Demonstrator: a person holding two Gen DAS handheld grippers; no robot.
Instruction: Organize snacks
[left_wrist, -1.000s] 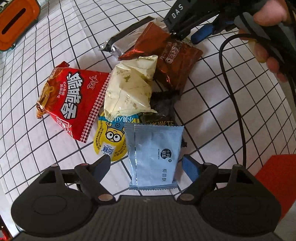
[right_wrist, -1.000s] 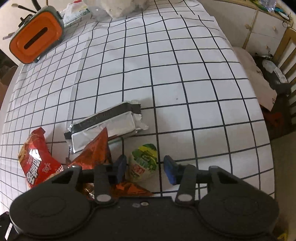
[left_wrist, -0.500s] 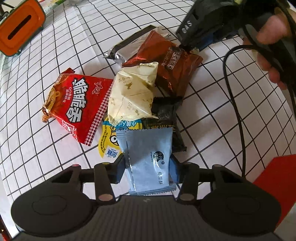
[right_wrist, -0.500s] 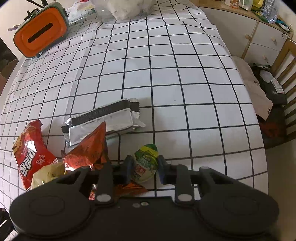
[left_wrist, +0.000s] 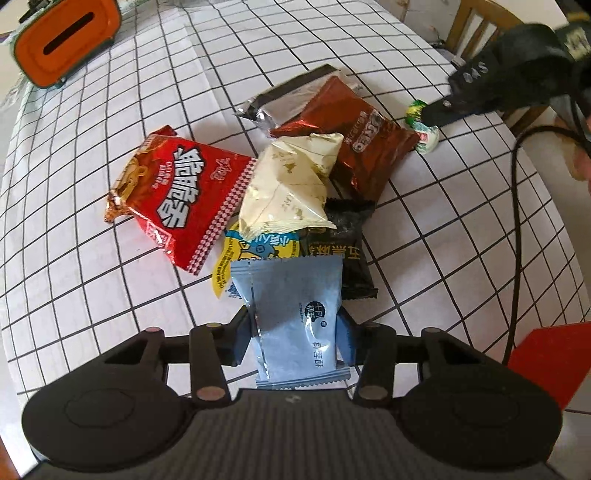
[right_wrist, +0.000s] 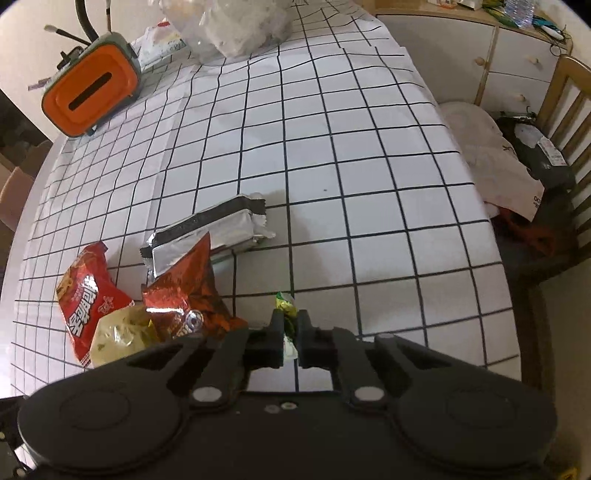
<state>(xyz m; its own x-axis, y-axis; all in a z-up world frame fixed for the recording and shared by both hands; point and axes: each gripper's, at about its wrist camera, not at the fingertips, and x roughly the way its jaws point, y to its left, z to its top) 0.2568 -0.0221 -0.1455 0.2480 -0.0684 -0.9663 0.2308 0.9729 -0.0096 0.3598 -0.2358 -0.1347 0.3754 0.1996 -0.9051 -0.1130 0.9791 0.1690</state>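
Now left gripper (left_wrist: 295, 334) clamps the blue packet (left_wrist: 293, 314) at the near edge of the snack pile on the table (left_wrist: 424, 236); right gripper (right_wrist: 290, 334) pinches a small green-white candy (right_wrist: 285, 306) just right of the brown bag (left_wrist: 364, 147).

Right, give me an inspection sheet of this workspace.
Surface: grid cloth over the table.
Job's things: blue packet; green candy; red bag, cream bag, brown bag, silver pack, yellow packet and black packet piled together.
Clutter: orange box, clear bag.
Grippers: left gripper shut on blue packet; right gripper shut on green candy.
Cables: black cable.
Surroundings: chair, cabinet.
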